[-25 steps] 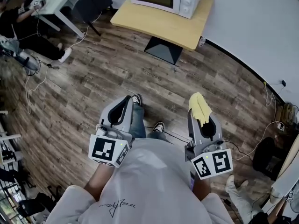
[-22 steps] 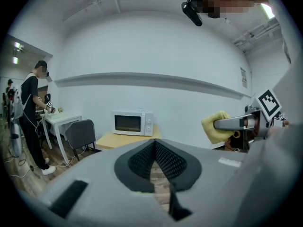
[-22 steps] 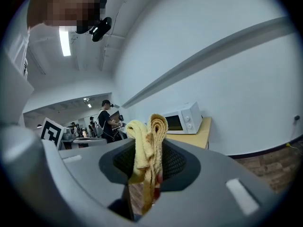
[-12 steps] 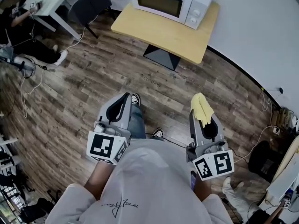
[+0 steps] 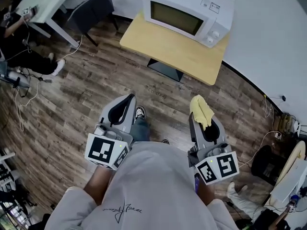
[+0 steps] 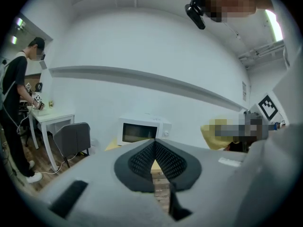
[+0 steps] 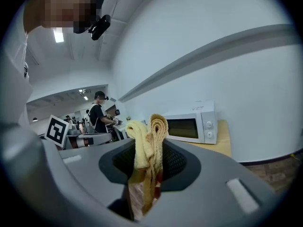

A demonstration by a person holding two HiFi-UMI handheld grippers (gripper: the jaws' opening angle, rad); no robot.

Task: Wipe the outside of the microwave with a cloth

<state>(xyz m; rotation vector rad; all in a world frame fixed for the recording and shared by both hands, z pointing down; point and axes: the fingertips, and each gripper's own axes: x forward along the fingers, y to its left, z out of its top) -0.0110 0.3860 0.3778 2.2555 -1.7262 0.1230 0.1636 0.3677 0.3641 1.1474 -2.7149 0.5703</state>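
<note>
A white microwave [image 5: 188, 12] with a dark door stands on a light wooden table [image 5: 172, 49] against the wall, some way ahead of me. It shows small in the left gripper view as the microwave [image 6: 142, 130] and in the right gripper view as the microwave [image 7: 191, 126]. My right gripper [image 5: 197, 114] is shut on a folded yellow cloth [image 5: 201, 110], which sticks up between the jaws as the cloth [image 7: 149, 148]. My left gripper [image 5: 128, 99] is shut with nothing in it; its pads [image 6: 154, 157] meet. Both are held low near my body, far from the microwave.
Wood-plank floor [image 5: 86, 90] lies between me and the table. A dark chair [image 5: 91, 8] and a white desk [image 5: 43, 1] stand at the left, where a person [image 6: 16, 108] stands. Cables [image 5: 268, 133] and a bag [image 5: 268, 162] lie at the right by the wall.
The view has moved toward the table: the microwave and table now sit lower and larger in the head view. Both grippers keep their places and the cloth stays clamped.
</note>
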